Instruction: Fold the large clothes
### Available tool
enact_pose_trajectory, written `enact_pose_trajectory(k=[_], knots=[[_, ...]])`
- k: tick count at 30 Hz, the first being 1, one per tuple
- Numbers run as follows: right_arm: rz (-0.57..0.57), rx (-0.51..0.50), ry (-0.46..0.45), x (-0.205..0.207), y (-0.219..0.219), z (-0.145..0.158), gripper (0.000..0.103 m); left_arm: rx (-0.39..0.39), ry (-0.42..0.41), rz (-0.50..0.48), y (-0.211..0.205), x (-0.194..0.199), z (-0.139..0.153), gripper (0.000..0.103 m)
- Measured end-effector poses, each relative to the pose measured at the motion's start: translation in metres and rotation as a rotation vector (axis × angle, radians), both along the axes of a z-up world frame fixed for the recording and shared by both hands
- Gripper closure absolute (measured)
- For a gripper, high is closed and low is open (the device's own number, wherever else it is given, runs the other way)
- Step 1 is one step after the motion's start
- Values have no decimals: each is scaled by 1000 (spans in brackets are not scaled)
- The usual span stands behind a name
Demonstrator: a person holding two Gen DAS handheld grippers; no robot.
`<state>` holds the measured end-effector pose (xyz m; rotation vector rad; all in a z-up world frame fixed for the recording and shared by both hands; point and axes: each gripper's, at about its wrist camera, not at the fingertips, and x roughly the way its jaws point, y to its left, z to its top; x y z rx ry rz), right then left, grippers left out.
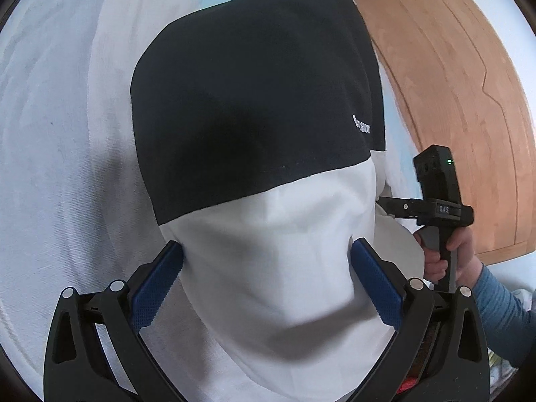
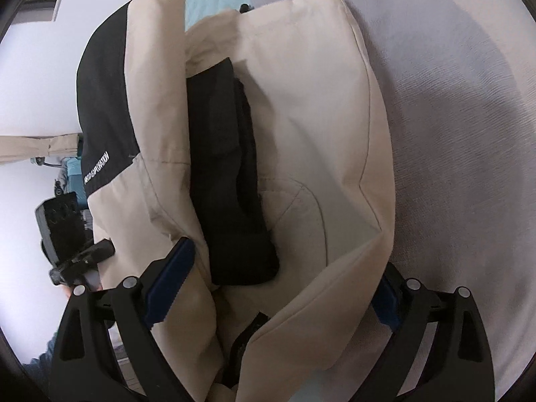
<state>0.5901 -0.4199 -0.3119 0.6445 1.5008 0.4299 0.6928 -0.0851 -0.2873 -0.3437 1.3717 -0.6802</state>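
A large cream and black jacket (image 1: 254, 107) hangs in the air over a pale bed sheet (image 1: 60, 134). In the left wrist view my left gripper (image 1: 268, 254) has its blue pads wide apart, with a thick bunch of the cream cloth filling the gap. The right gripper (image 1: 395, 209) shows at the jacket's right edge, held by a hand. In the right wrist view the jacket (image 2: 301, 107) shows its cream inside and black lining (image 2: 231, 201). My right gripper (image 2: 281, 261) also stands wide, with folded cream cloth between its pads. The left gripper (image 2: 83, 254) shows at the left.
A wooden headboard or bed frame (image 1: 452, 83) curves along the right of the left wrist view. The pale sheet (image 2: 469, 134) spreads under and right of the jacket. A white wall (image 2: 30, 83) and some room clutter (image 2: 68, 171) lie to the left in the right wrist view.
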Motion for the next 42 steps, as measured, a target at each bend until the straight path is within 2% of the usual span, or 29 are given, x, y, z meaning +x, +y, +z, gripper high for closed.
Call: enact_pose_trajectory(k=[5,8,12,22,27,35,39,42], knots=[[38,129,24,8,8,-4,12,-50,4,12,6,-2,-5,6],[64,148,17,4,17,4,12,-57,6,9,10,-4,-9,6],[87,172,64,5,28,-12,12,-50,12,-2,9,-6,-14,5],[72,254,65,10,31,-9,13,-179,80,55,33,-5,-24,7],[77,277,72,8,32,-15,14,-180,81,56,40,-8,-25,18],[87,267,94,8,15,-25,19,-203,122,68,51,-3,-26,48],[92,313,95,9,12,-22,40,-219,141,64,60,-2,-30,57],[95,321,86,7,15,-17,46,-213,133,58,60,-2,-27,61]])
